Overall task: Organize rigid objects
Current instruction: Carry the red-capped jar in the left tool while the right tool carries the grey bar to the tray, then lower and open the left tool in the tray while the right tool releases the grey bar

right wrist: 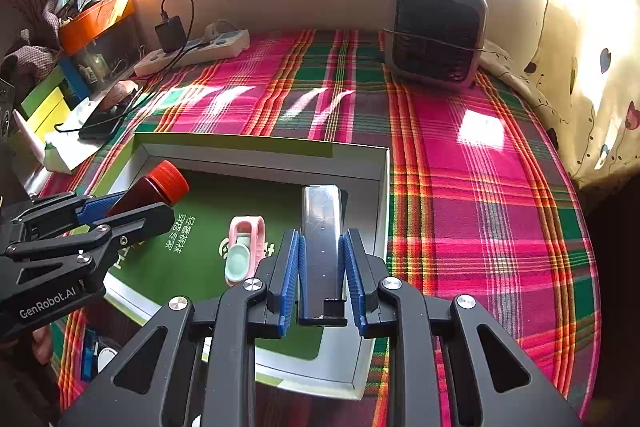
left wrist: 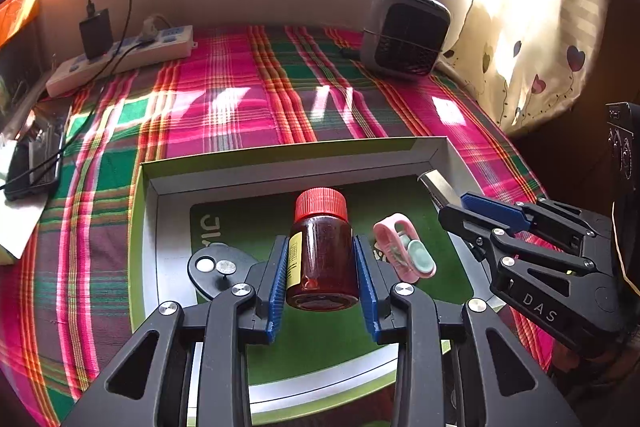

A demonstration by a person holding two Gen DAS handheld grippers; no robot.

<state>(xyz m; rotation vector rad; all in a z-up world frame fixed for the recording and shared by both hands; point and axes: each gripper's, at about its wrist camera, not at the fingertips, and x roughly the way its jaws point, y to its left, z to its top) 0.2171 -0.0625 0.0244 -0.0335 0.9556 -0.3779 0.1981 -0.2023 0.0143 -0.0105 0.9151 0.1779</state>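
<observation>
Bottle (left wrist: pixel 322 251) clamped in left gripper (left wrist: pixel 322 267), metal bar (right wrist: pixel 322 247) clamped in right gripper (right wrist: pixel 322 275), both over box (right wrist: pixel 264 151). Lower gently, clear of pink clip (right wrist: pixel 244 247) between grippers.

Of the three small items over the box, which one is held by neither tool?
The pink clip lies loose on the box's green floor; the red-capped bottle sits in the left tool, the metal bar in the right.

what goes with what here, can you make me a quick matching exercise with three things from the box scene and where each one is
Things:
1. red-capped bottle
2. silver bar
3. pink clip

Places:
A. lying loose on the green floor of the box
B. between the fingers of the left gripper
C. between the fingers of the right gripper

Pairs: 1-B, 2-C, 3-A
</observation>
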